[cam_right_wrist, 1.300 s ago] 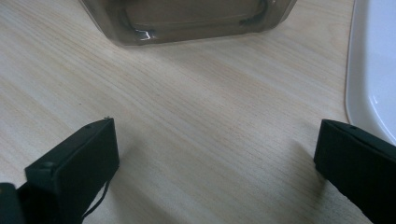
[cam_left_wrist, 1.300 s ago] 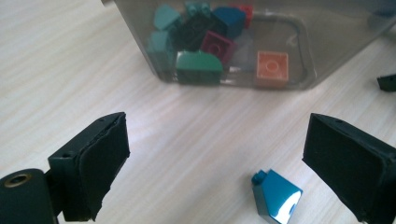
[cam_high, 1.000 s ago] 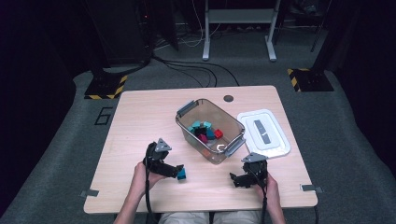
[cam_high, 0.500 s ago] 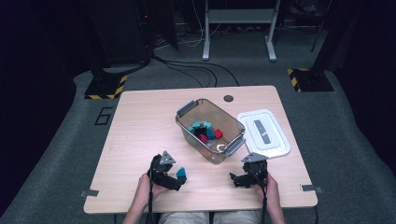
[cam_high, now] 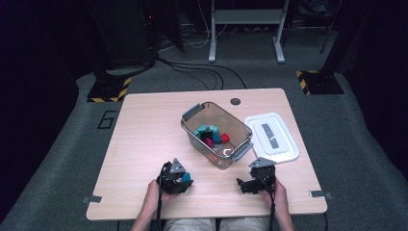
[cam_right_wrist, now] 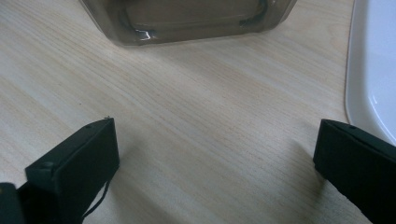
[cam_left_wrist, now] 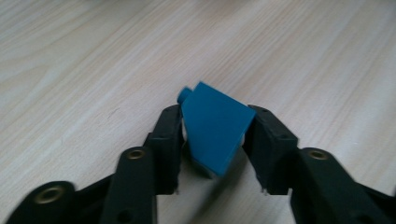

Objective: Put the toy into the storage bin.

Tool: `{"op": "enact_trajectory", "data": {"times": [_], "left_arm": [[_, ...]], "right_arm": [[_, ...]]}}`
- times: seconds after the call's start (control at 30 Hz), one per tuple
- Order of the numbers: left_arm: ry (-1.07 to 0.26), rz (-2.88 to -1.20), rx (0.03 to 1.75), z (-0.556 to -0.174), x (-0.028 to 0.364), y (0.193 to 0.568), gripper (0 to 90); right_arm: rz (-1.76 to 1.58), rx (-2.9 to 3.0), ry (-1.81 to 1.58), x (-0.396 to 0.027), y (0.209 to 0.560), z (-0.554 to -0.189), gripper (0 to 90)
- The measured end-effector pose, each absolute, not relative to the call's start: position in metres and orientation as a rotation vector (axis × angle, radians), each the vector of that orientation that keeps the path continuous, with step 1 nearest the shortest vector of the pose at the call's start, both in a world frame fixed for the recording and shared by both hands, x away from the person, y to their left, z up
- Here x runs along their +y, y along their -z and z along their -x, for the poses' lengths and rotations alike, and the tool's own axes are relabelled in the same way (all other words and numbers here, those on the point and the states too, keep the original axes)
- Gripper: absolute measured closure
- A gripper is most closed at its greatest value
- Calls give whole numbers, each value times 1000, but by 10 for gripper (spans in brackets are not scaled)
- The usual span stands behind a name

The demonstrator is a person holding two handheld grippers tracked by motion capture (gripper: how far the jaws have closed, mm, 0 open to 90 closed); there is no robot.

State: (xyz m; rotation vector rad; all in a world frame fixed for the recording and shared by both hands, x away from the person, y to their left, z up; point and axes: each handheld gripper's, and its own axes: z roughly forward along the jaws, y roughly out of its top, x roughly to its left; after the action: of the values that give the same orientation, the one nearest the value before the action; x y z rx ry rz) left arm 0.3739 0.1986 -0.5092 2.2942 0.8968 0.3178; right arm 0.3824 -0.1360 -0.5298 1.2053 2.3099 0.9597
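Observation:
A blue block with a small stud lies on the wooden table, and my left gripper is shut on it, both pads pressing its sides after the jaws have just been closing. From above, the same blue block sits at the tip of the left gripper near the table's front edge. My right gripper stands open over bare wood, nothing between its fingers; in the high view the right gripper rests front right. A clear bin holds several coloured blocks.
The bin's white lid lies flat to the right of the bin, and its edge shows close beside my right gripper. The clear bin's wall is just ahead of the right jaws. A dark round grommet sits at the table's far edge.
My left gripper has come down and back toward the front edge, and its jaws have closed onto the blue block. The right gripper has stayed put.

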Motion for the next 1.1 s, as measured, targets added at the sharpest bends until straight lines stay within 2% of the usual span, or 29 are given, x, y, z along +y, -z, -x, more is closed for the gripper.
{"op": "enact_trajectory", "data": {"times": [0.37,1.1], "left_arm": [[-340,-2287,927,-382,198,500,589],[-412,-2245,868,-399,192,445,590]], "right_arm": [[-1200,2316,-961,-136,530,-383,0],[-1200,2318,-961,-137,530,-383,0]]}}
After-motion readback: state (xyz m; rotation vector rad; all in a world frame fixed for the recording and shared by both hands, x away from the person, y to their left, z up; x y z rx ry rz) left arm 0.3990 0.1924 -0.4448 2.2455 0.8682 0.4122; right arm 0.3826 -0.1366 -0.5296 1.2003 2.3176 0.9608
